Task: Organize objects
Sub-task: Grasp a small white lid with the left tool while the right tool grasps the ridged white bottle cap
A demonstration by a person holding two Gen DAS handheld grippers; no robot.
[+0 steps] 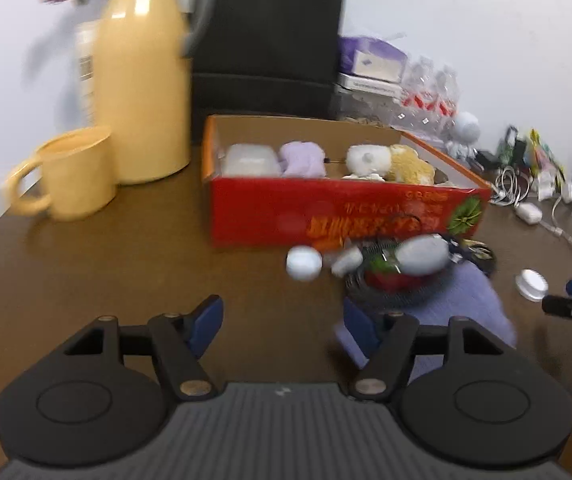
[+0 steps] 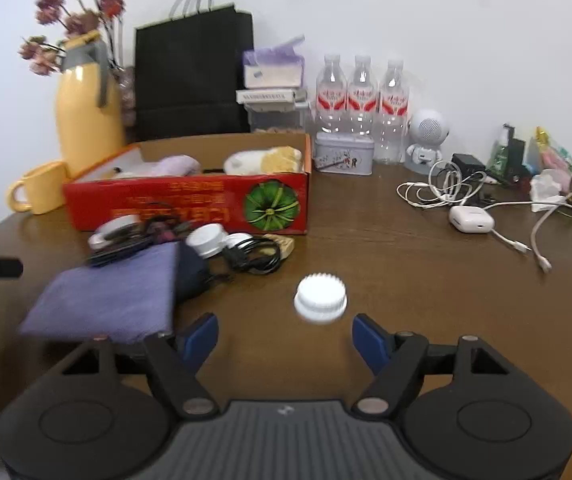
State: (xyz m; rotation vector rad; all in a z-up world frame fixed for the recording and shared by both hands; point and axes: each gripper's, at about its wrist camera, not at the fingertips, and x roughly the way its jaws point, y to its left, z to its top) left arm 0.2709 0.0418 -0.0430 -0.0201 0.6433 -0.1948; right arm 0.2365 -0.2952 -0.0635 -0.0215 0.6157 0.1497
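Clutter (image 2: pixel 190 244) lies heaped at centre left of the right wrist view, touching the front wall of the red cardboard box (image 2: pixel 190 200): a purple cloth (image 2: pixel 106 296), black cables, round white pieces. One white ridged cap (image 2: pixel 320 298) sits apart on the brown table (image 2: pixel 406 264), just ahead of the right gripper (image 2: pixel 285 338), whose blue fingers stand spread with nothing between them. In the blurred left wrist view the left gripper (image 1: pixel 282 326) is likewise spread and empty over bare table, its right finger beside the cloth. Plush things fill the box.
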